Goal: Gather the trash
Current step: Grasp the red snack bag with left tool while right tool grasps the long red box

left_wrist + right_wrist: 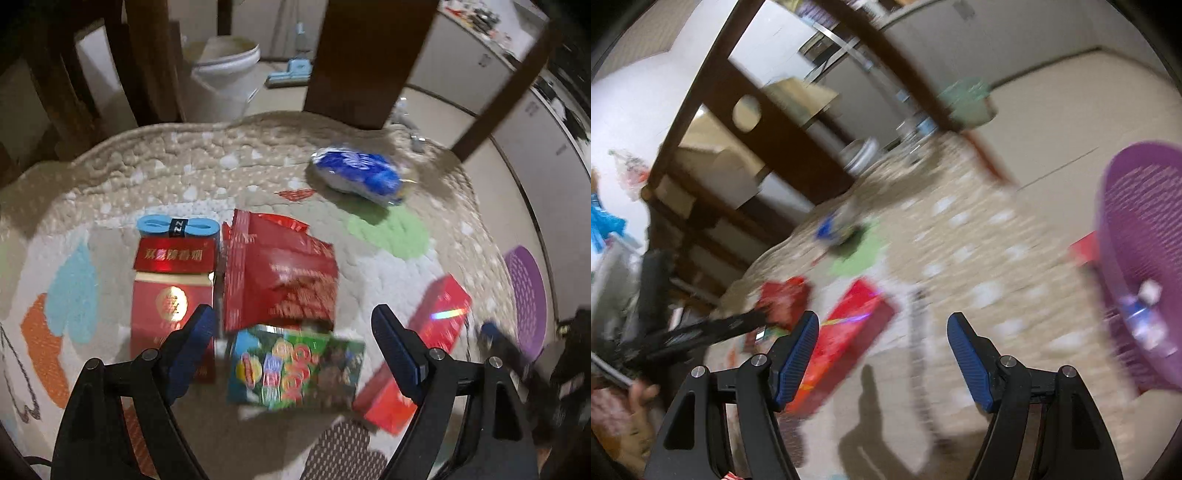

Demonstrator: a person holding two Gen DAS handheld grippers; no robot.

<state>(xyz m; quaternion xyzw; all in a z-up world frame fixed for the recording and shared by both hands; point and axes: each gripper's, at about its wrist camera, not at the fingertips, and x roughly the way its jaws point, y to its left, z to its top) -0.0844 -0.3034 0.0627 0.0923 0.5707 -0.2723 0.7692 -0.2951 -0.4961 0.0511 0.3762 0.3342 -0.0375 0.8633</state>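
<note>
Litter lies scattered on a quilted mat [258, 162]: a green printed packet [295, 369], a torn red foil wrapper [280, 273], a red cigarette pack [171, 291] with gold Chinese characters too blurred to read, a long red box [417, 354] and a blue-white wrapper [360, 177]. The left gripper [293, 332] hangs spread and empty over the green packet; it looks light, crinkly and slippery, best pinched across one edge. The right gripper [882, 347] is spread and empty too, near the purple basket [1137, 251].
</note>
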